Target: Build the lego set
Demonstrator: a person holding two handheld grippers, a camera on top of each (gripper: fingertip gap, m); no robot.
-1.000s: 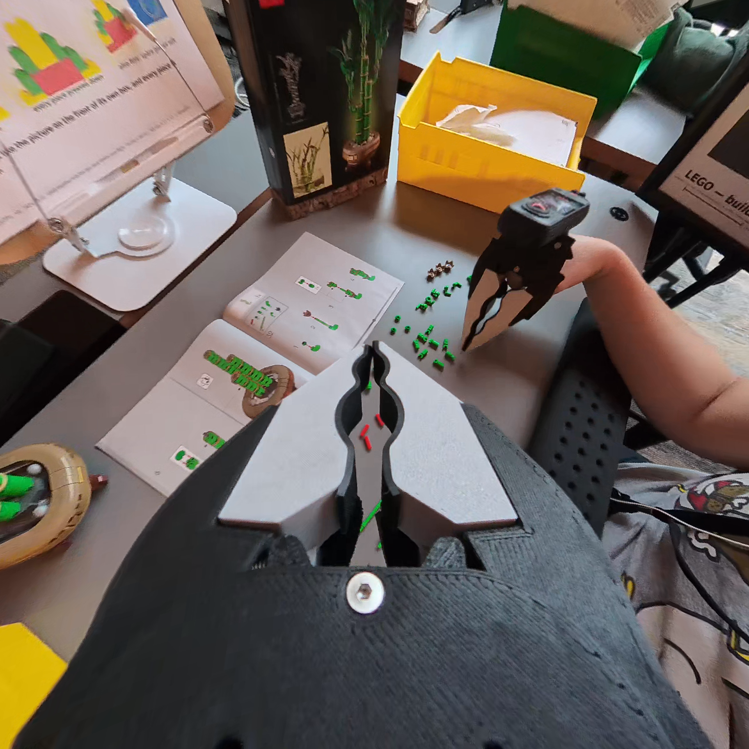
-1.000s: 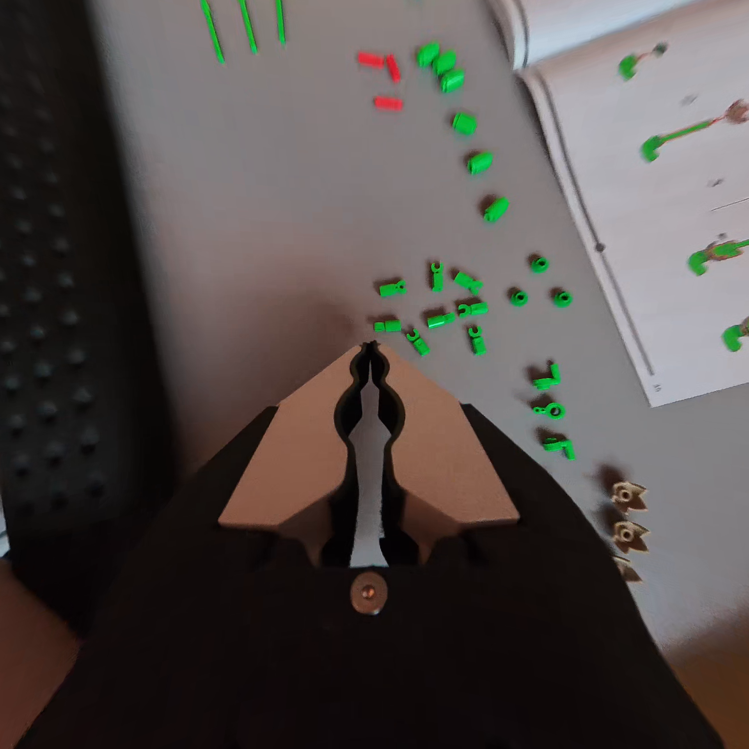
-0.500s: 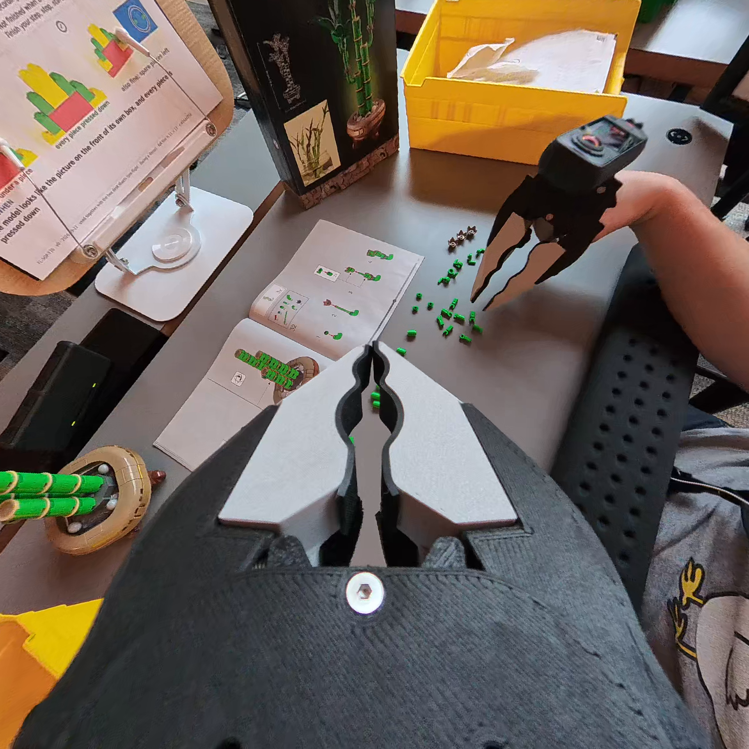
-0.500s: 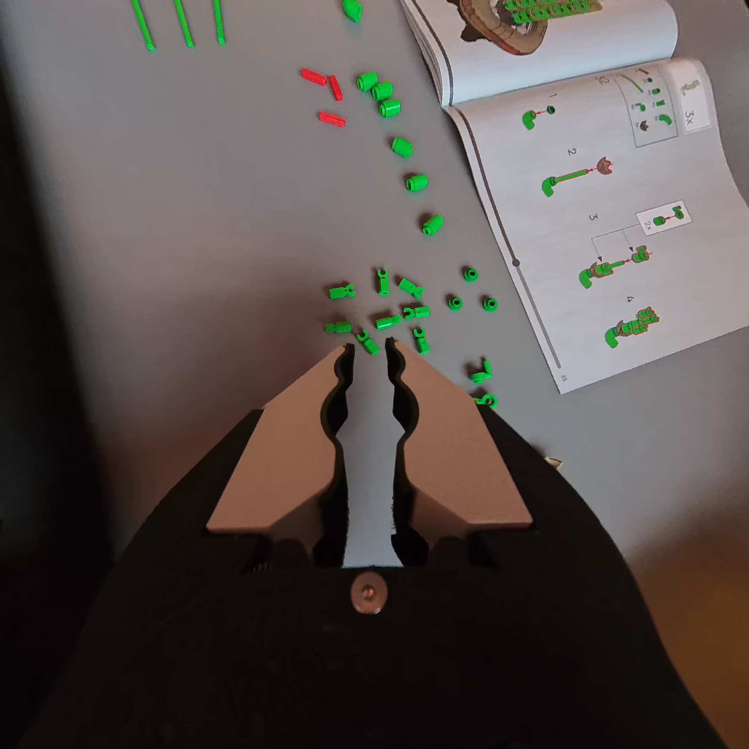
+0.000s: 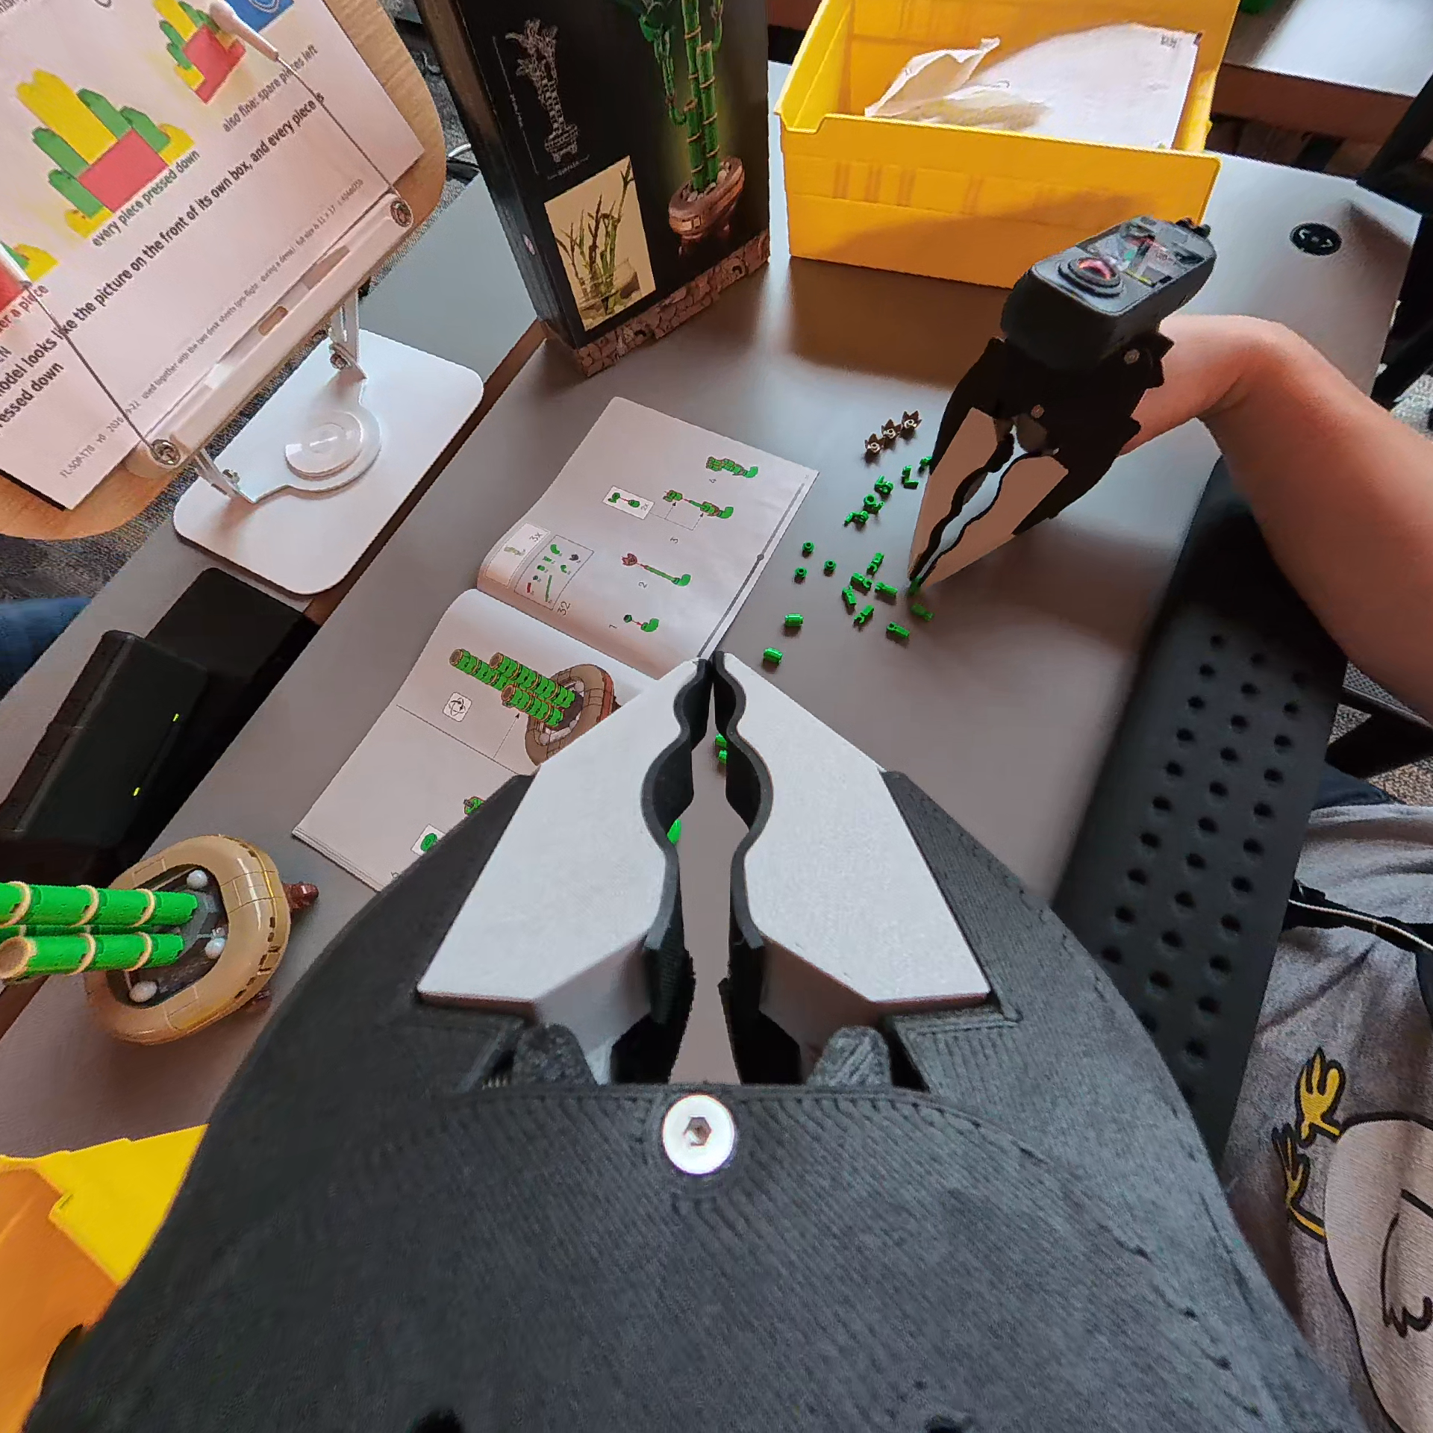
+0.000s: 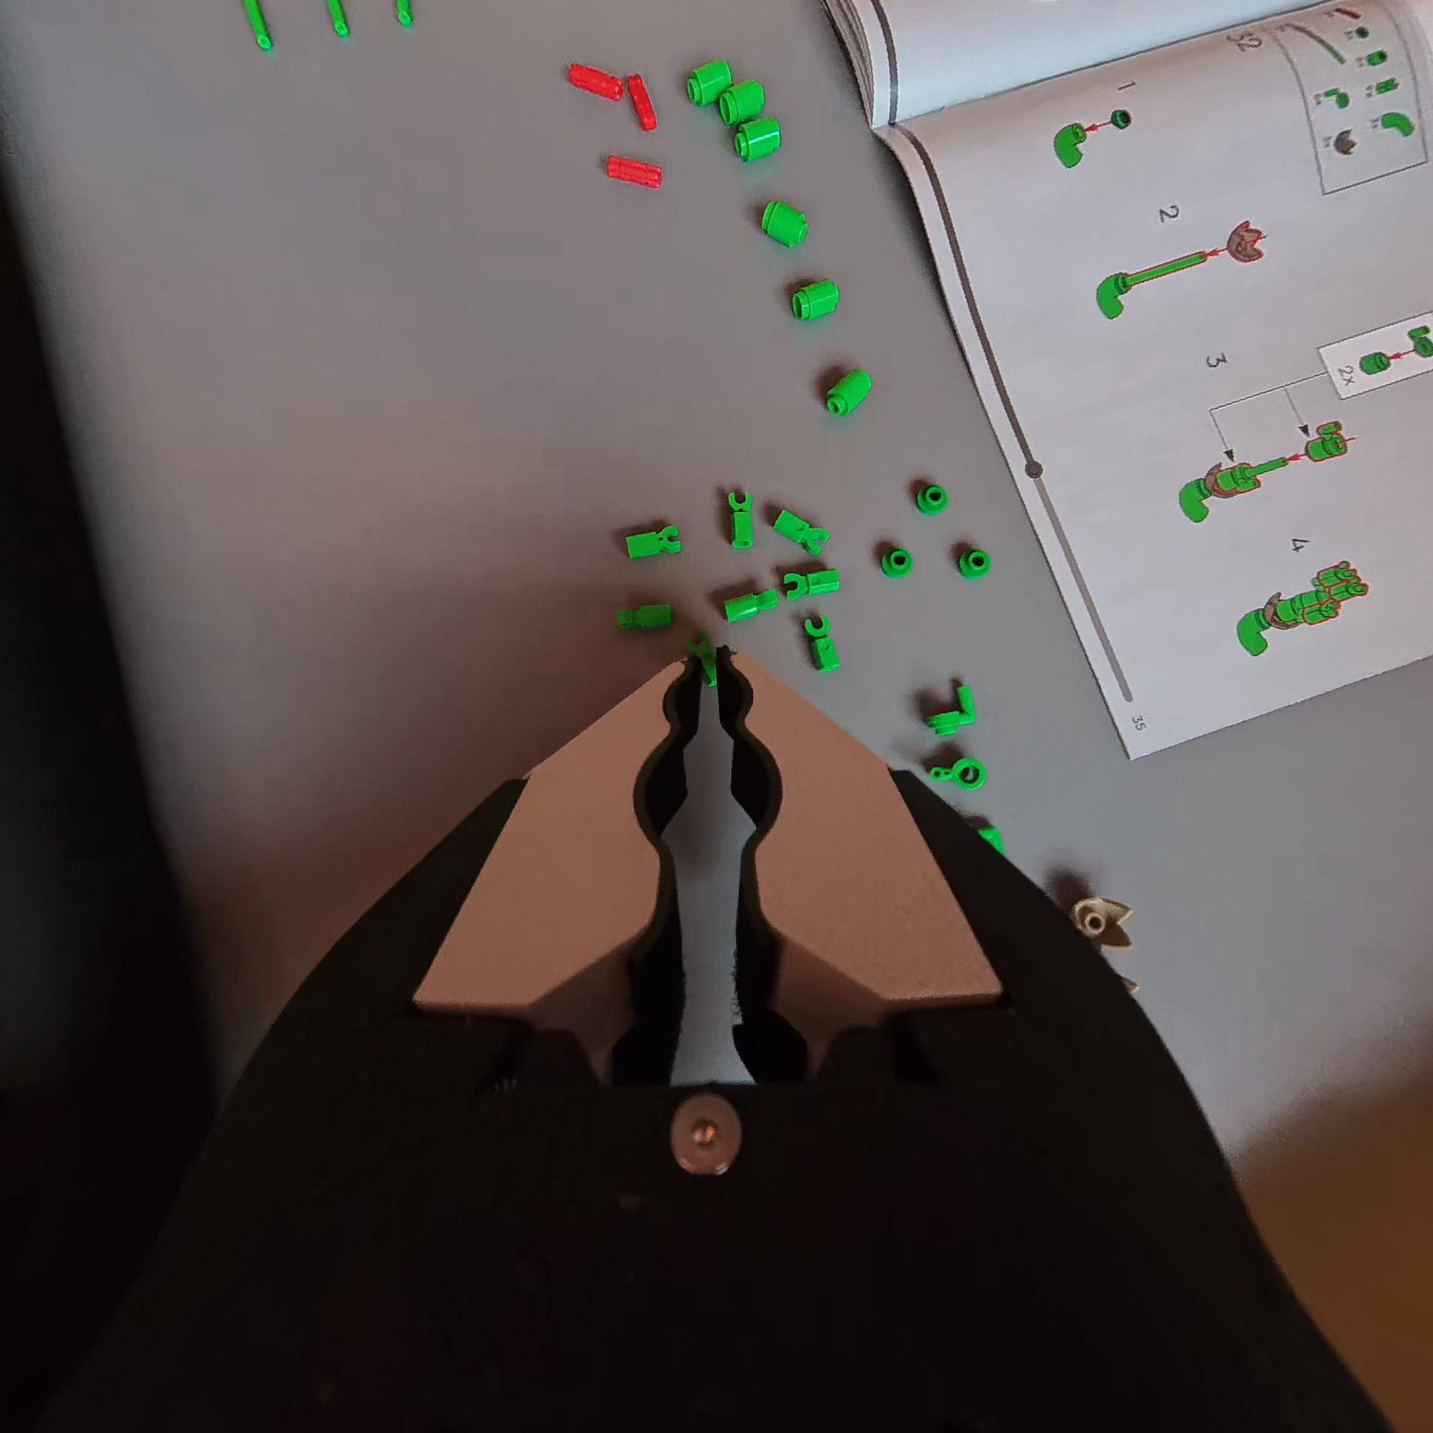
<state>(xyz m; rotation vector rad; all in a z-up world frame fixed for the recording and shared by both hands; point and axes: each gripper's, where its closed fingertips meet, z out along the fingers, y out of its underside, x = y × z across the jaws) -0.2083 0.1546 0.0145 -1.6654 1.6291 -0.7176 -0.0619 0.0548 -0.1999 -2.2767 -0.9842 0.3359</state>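
Note:
Small green clip pieces (image 6: 806, 581) lie scattered on the grey table (image 6: 388, 388), with green round bricks (image 6: 740, 101), red pins (image 6: 612, 81) and green rods (image 6: 337, 15) farther off. My right gripper (image 6: 704, 659) has its tips down on the table, shut on one small green clip piece (image 6: 700, 645). It also shows in the left wrist view (image 5: 923, 578), held by a hand. My left gripper (image 5: 712, 667) is shut and empty, hovering over the near edge of the open instruction booklet (image 5: 643, 543). The partly built bamboo model (image 5: 186, 938) in its tan pot stands at the left.
The set's black box (image 5: 620, 155) and a yellow bin (image 5: 985, 178) stand at the back. A paper on a white stand (image 5: 326, 465) is at the back left. A black perforated chair arm (image 5: 1210, 775) runs along the right edge. Brown-tan flower pieces (image 6: 1101, 923) lie near the right gripper. Some 30 centimeters of space lies between my two pairs of fingers. The partly built bamboo model (image 5: 186, 938) lies some 35 centimeters from my left tips, 45 centimeters from my right tips.
My right gripper opened over the cluster of green clips, then closed on one of them. My left gripper drew back a little, staying shut.

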